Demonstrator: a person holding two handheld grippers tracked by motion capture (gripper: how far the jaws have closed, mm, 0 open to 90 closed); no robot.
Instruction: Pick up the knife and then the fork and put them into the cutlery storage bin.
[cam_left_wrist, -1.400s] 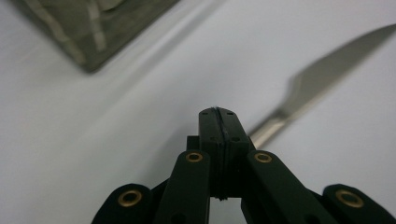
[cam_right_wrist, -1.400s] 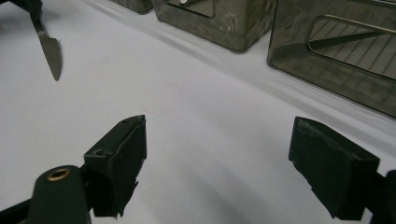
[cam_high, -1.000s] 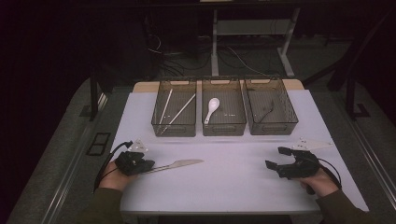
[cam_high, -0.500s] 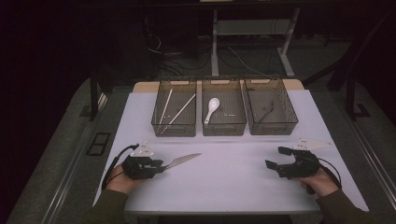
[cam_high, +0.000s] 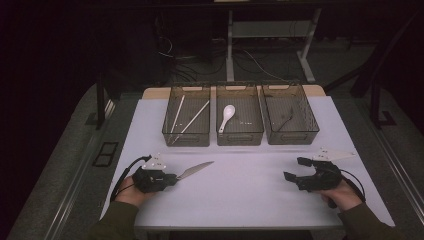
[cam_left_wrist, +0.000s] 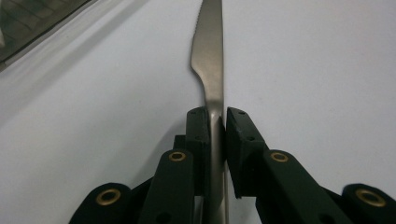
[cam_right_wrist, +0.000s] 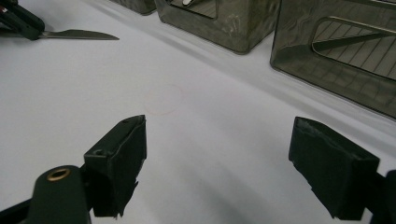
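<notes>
Since a second ago our left gripper (cam_high: 172, 177) has been closing and now clamps the knife (cam_left_wrist: 208, 70), lifted for sorting; right gripper (cam_high: 296, 169) waits wide open.

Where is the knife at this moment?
In the high view the knife is at the table's front left, its handle between the jaws of the left gripper, its blade pointing toward the left bin with the chopsticks.

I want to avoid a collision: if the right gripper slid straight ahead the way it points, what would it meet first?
Bare table first, it seems; the right gripper points toward the left gripper and its knife, though its exact heading is hard to judge.
</notes>
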